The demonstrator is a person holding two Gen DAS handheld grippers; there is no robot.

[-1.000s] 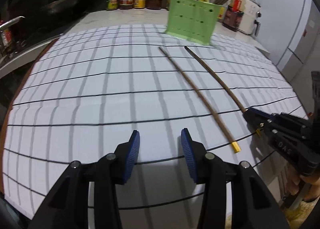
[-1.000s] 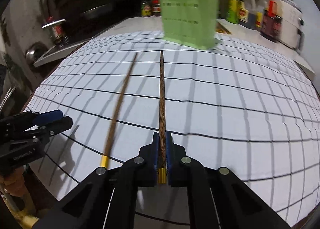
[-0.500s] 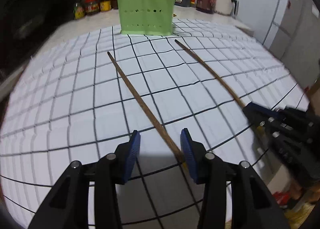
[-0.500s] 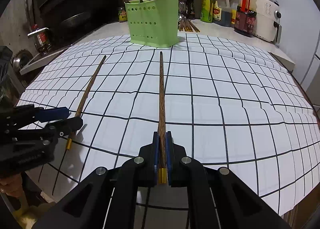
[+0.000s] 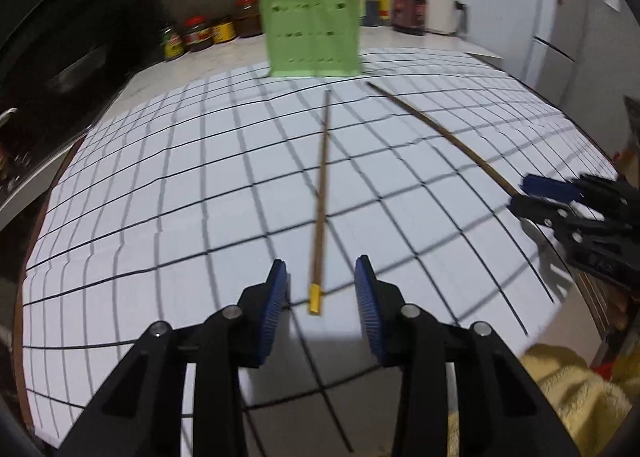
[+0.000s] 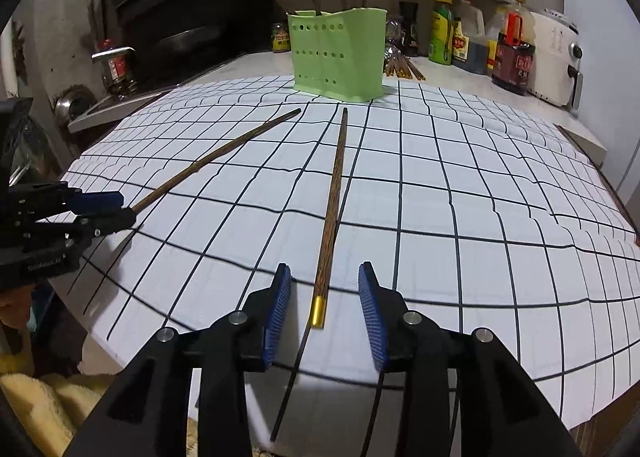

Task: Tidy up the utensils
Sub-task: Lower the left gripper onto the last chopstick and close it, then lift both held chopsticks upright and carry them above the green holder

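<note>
Two brown chopsticks with gold ends lie on the white grid mat. In the left wrist view my left gripper [image 5: 320, 297] is open, its blue pads either side of the gold end of one chopstick [image 5: 322, 193]. In the right wrist view my right gripper [image 6: 324, 301] is open around the gold end of the other chopstick [image 6: 332, 201]. Each gripper shows in the other's view: the right one [image 5: 536, 197], the left one [image 6: 108, 209]. A green perforated holder [image 6: 338, 53] with several chopsticks upright stands at the mat's far edge.
Sauce bottles and jars [image 6: 472, 41] line the counter and shelf behind the holder. A white appliance [image 6: 556, 53] stands at the back right. Loose chopsticks [image 6: 404, 67] lie beside the holder. A stove area [image 6: 116, 97] is at the left. Yellow cloth [image 5: 568, 389] lies below the table's near edge.
My right gripper has opened and let go of its chopstick, which now lies on the mat. My left gripper has swung over so its open jaws frame the other chopstick's gold end.
</note>
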